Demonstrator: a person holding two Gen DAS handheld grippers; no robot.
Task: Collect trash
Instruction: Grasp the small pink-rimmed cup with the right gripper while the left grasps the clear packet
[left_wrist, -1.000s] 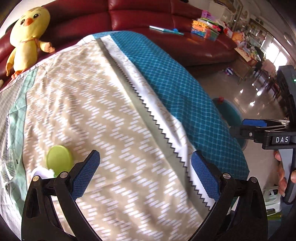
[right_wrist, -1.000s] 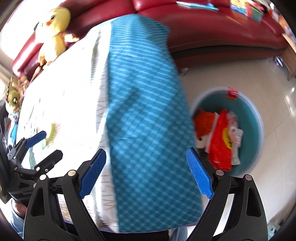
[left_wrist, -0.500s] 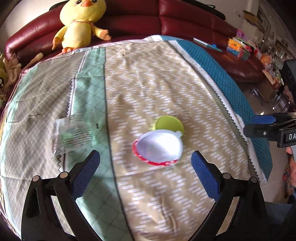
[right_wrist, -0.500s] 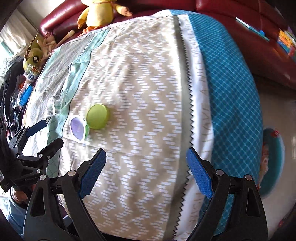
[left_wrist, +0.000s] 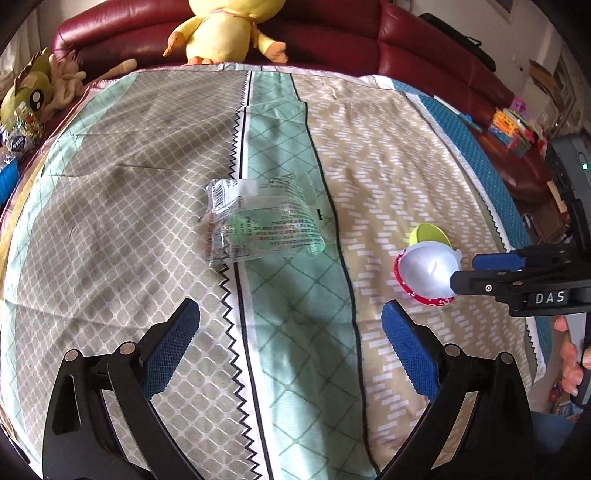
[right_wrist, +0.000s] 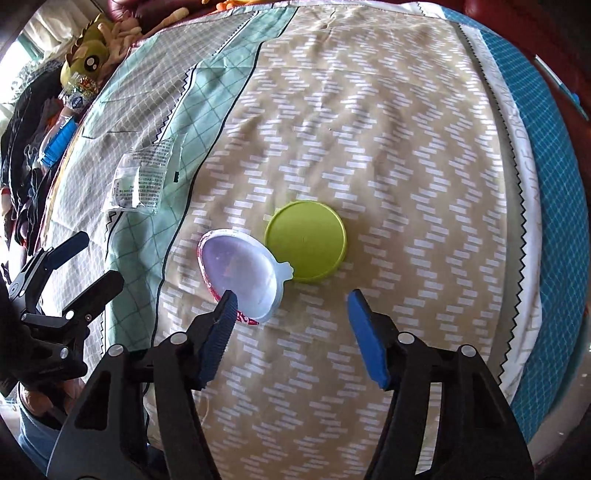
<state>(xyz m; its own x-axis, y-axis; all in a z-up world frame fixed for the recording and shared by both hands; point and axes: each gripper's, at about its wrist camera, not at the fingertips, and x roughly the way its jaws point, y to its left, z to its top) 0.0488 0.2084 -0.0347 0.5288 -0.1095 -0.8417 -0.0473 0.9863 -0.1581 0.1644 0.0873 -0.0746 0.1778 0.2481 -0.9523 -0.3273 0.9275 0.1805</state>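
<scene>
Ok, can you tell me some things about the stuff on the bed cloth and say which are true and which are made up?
1. A green lid lies flat on the tan part of the cloth. True.
2. The clear wrapper is held in the left tool. False: the wrapper lies on the cloth ahead of it, and nothing is between its jaws.
3. The white lid sits right next to the green one. True.
4. A yellow stuffed duck sits on the red sofa behind the cloth. True.
5. The right tool is clamped on the green lid. False: its jaws are closing, but the green lid lies beyond its tips, untouched.
</scene>
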